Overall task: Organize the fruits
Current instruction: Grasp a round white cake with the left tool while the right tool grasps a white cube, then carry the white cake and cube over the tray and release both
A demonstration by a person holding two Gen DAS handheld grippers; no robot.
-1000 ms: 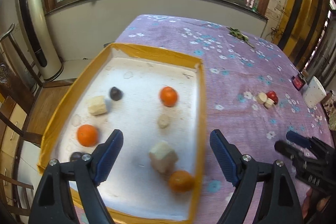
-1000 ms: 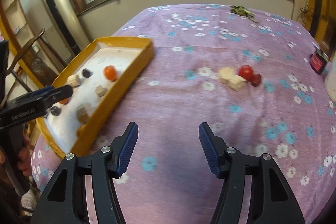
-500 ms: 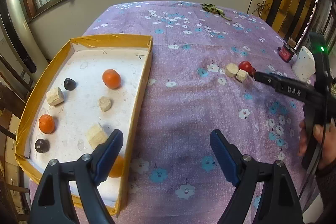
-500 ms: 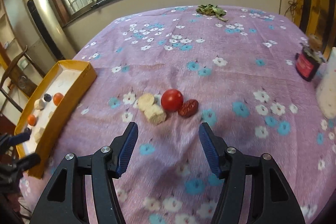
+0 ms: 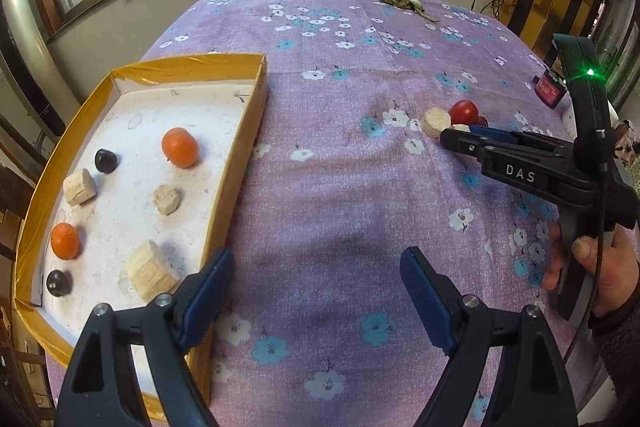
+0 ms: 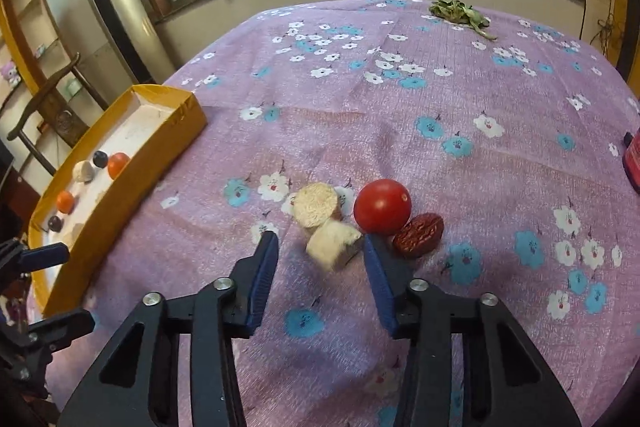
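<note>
On the purple flowered cloth lie a round pale slice (image 6: 316, 205), a red tomato (image 6: 382, 206), a red date (image 6: 419, 235) and a pale chunk (image 6: 334, 245). My right gripper (image 6: 320, 243) straddles the pale chunk. Its jaws are closing, and a gap still shows at the left pad. My left gripper (image 5: 316, 259) stands open over bare cloth, just right of the yellow tray (image 5: 240, 163). In the tray lie two oranges (image 5: 180, 147), two dark fruits (image 5: 106, 160) and several pale chunks (image 5: 166, 199).
A hand (image 5: 600, 267) holds the right gripper's handle. Green leaves (image 6: 460, 13) lie at the table's far end, and a small red container (image 6: 632, 163) stands at the right edge. A wooden chair (image 6: 48, 107) stands left of the table.
The left gripper has swung from over the tray to the cloth beside it. The right gripper has come up to the fruit group and its jaws have narrowed around the pale chunk.
</note>
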